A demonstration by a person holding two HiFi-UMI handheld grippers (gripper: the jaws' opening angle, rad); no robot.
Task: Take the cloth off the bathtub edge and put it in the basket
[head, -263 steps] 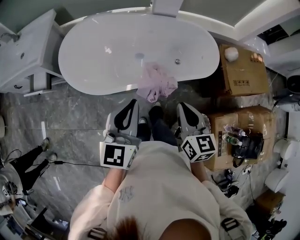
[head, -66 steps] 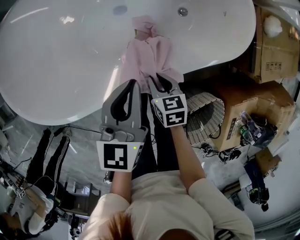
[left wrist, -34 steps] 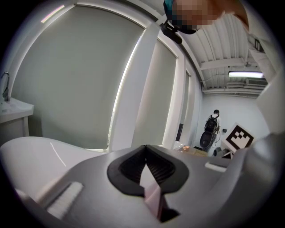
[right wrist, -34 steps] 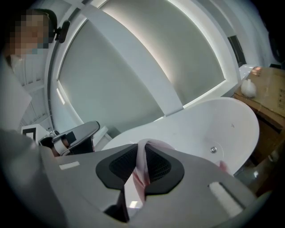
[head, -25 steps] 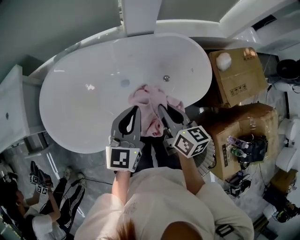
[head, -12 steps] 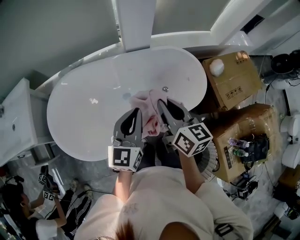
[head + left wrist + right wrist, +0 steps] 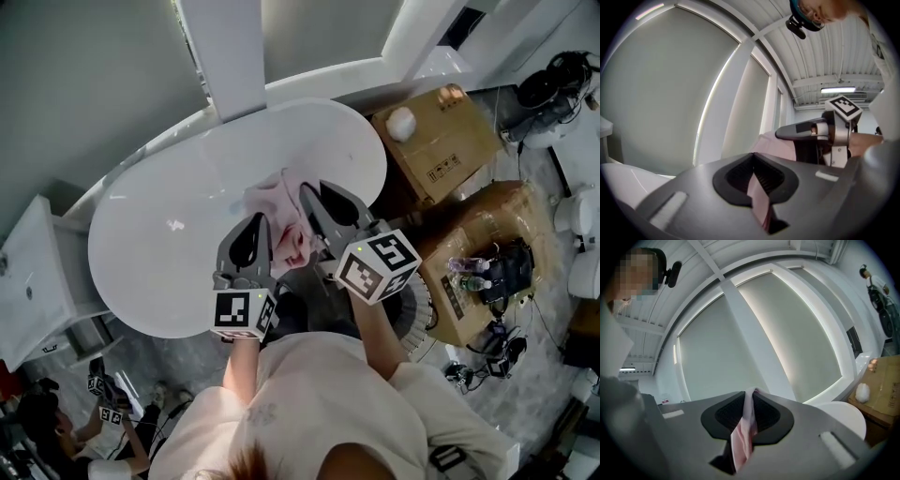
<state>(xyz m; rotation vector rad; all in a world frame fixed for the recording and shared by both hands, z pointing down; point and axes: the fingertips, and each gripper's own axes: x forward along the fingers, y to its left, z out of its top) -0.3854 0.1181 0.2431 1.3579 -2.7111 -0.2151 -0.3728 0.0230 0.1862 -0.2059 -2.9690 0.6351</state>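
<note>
Over white bathtub (image 7: 178, 253), held pink cloth (image 7: 283, 214) up, clamped in left claw (image 7: 258, 225) and right claw (image 7: 314, 199); hid most of wicker basket (image 7: 424, 314) behind right forearm, beside cardboard boxes (image 7: 441, 141).

cloth (image 7: 281, 211): pink, bunched, hanging above bathtub (image 7: 159, 253) edge | basket (image 7: 415, 312): wicker, mostly hidden

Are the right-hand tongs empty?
No, the right tongs are shut on a fold of the pink cloth, which hangs down between their jaws.
</note>
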